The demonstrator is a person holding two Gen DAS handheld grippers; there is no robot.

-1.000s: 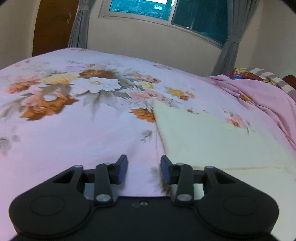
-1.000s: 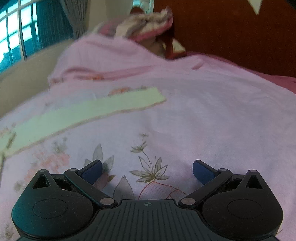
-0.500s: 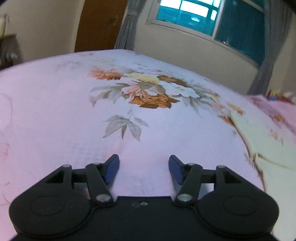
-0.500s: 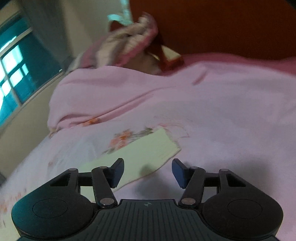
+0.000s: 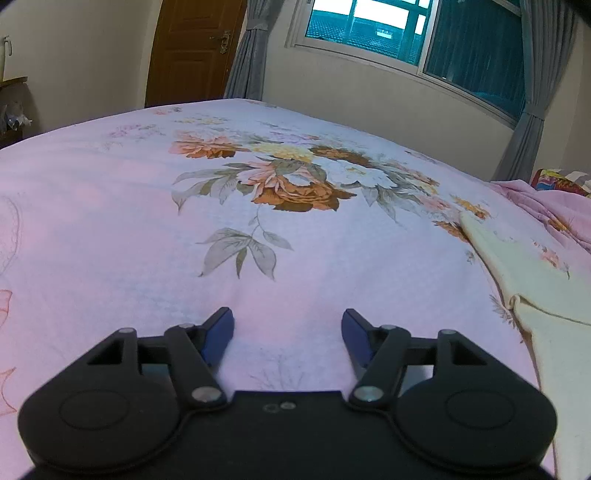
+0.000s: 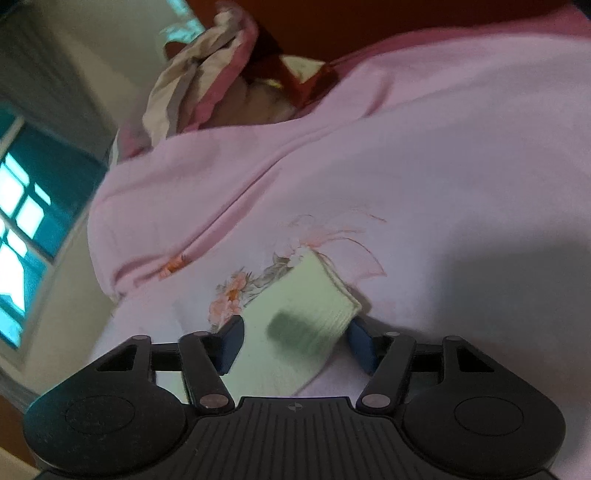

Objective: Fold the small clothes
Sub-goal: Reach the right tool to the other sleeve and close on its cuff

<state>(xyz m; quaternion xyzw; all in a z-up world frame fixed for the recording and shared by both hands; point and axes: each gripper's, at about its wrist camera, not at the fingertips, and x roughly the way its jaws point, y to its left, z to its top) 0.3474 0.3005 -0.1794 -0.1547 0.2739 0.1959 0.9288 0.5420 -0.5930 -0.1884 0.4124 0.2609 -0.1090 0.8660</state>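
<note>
Pale green cloth [image 6: 299, 325] is lying on the bed [image 5: 295, 258], its end now between my right gripper [image 6: 295, 341] jaws, which have narrowed but are gaping, not yet clamped. My left gripper [image 5: 288, 334] has swung off the cloth, widening and empty.

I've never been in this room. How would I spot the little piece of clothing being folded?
Find the big bed with the pink flowered sheet, under the window. On the side nearer the heaped pink blanket lies a flat, pale cream-green cloth. It is the only plain, unpatterned fabric there, and the right gripper has its open jaws on either side of the cloth's end.
</note>
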